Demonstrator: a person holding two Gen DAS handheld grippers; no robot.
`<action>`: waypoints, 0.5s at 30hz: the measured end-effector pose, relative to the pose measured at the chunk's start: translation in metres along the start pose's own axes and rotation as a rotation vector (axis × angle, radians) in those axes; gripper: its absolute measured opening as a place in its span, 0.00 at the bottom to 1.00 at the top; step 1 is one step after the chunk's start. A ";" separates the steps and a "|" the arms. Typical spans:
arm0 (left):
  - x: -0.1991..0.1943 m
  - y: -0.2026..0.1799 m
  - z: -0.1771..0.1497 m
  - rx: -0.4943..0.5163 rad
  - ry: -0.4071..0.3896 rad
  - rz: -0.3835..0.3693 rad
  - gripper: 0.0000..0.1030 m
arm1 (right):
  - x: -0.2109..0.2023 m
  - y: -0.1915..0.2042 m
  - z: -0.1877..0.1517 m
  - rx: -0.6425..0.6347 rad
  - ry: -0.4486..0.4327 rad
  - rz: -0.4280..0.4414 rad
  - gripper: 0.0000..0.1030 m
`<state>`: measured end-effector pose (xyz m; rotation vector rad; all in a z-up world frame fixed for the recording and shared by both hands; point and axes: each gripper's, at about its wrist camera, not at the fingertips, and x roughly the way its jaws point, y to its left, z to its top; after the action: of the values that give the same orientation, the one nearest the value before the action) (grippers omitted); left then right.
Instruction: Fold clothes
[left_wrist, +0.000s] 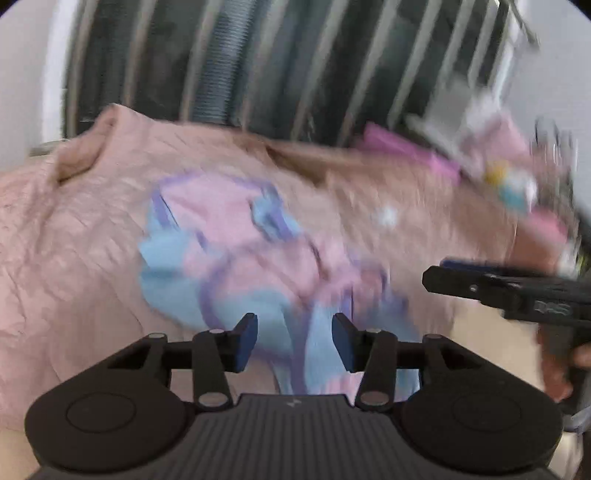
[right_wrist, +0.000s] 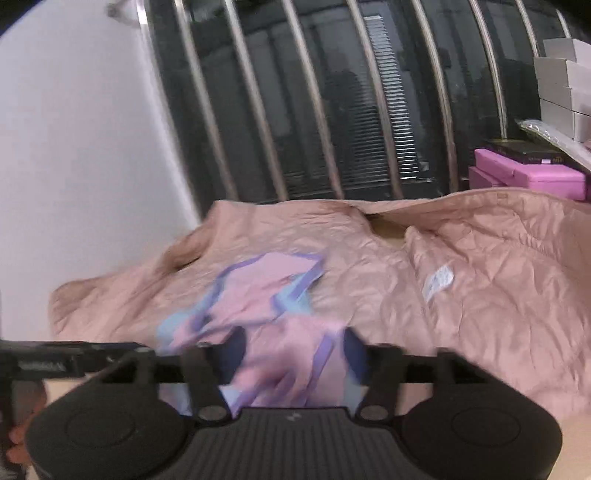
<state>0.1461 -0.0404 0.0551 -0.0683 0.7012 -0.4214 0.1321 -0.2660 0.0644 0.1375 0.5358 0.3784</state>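
Observation:
A small pink and light-blue garment with purple trim (left_wrist: 236, 254) lies crumpled on a pink quilted blanket (left_wrist: 66, 229). My left gripper (left_wrist: 294, 341) is open just above the garment's near blue edge, with nothing between its fingers. The right gripper shows in this view at the right edge (left_wrist: 480, 286), side-on. In the right wrist view the garment (right_wrist: 266, 291) lies on the blanket (right_wrist: 498, 280), and my right gripper (right_wrist: 293, 354) is open with the garment's near pink part between its blurred fingers. The left gripper's black body (right_wrist: 55, 363) sits at the left edge.
A dark window with metal bars (right_wrist: 332, 92) stands behind the bed. Pink boxes (right_wrist: 532, 177) and white boxes (right_wrist: 565, 81) are stacked at the back right. A white wall (right_wrist: 74, 147) is at the left. A white label (right_wrist: 439, 280) lies on the blanket.

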 end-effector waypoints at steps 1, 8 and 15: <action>0.011 -0.008 -0.002 0.026 0.031 0.024 0.43 | -0.001 0.007 -0.008 -0.037 0.020 0.016 0.59; 0.043 -0.010 -0.002 0.011 0.073 0.131 0.01 | 0.038 0.055 -0.048 -0.268 0.164 -0.059 0.38; -0.062 -0.018 -0.038 0.035 -0.135 0.291 0.01 | -0.008 0.058 -0.052 -0.227 0.119 -0.116 0.02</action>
<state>0.0730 -0.0294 0.0671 0.0382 0.5597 -0.1478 0.0807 -0.2136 0.0369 -0.1354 0.6109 0.3325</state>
